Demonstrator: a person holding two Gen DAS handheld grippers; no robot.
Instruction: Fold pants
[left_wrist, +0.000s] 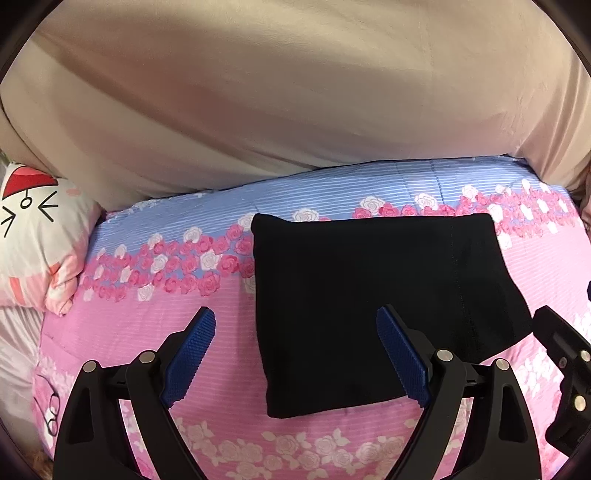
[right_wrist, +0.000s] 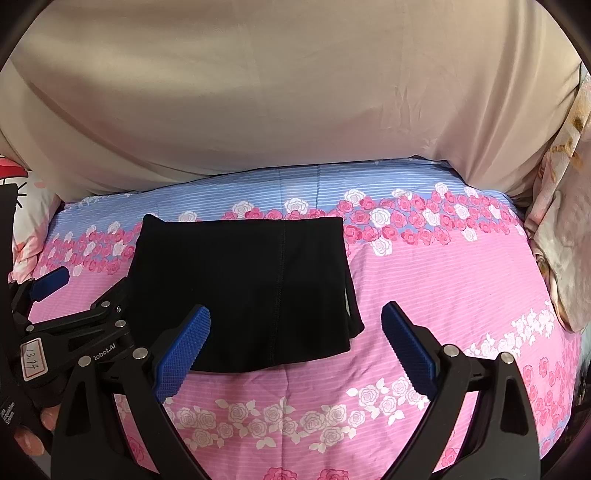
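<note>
The black pants (left_wrist: 373, 302) lie folded into a compact rectangle on the pink and blue floral bedspread (left_wrist: 207, 332). They also show in the right wrist view (right_wrist: 255, 288). My left gripper (left_wrist: 295, 325) is open and empty, held just above the near left part of the pants. My right gripper (right_wrist: 295, 325) is open and empty, held over the near right corner of the pants. The left gripper (right_wrist: 86, 284) also appears at the left of the right wrist view, and part of the right gripper's body (left_wrist: 569, 369) at the right edge of the left wrist view.
A large beige cushion or headboard (left_wrist: 295, 103) rises behind the bed. A white and pink cartoon pillow (left_wrist: 33, 236) lies at the left. A pale patterned cloth (right_wrist: 565, 221) hangs at the right edge.
</note>
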